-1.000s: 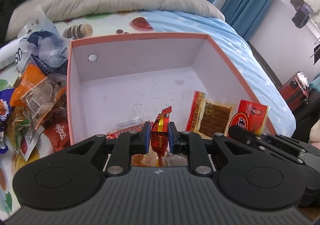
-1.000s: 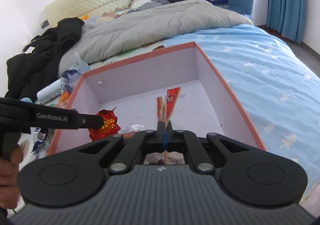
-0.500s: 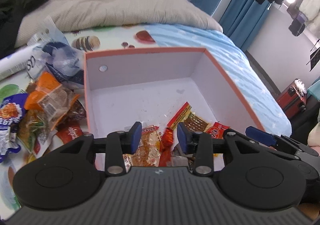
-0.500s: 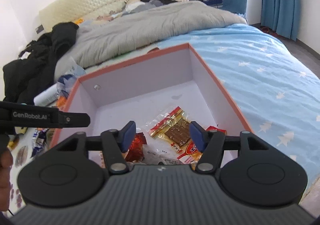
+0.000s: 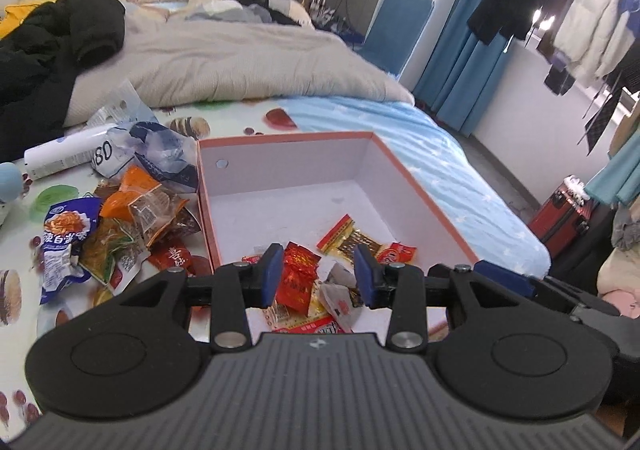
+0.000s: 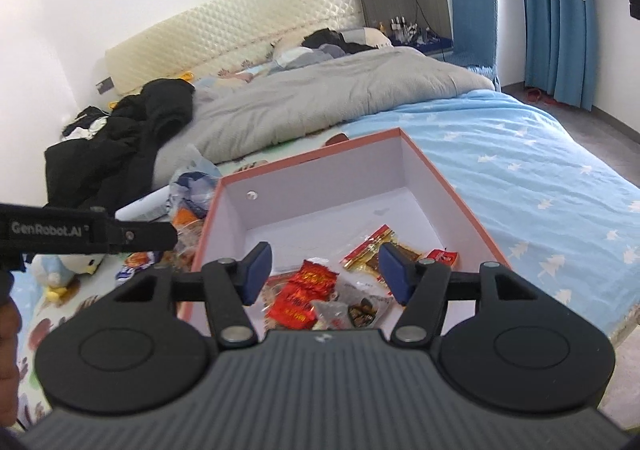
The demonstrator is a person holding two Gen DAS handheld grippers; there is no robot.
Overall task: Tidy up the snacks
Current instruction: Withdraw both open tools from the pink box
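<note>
Snacks lie heaped at the near end of the pink-rimmed box on the bed, among them a red foil packet and a gold-edged brown packet. More wrappers litter the bed along the box's left side. Left gripper and right gripper hover above the pile, both spread apart with nothing pinched.
</note>
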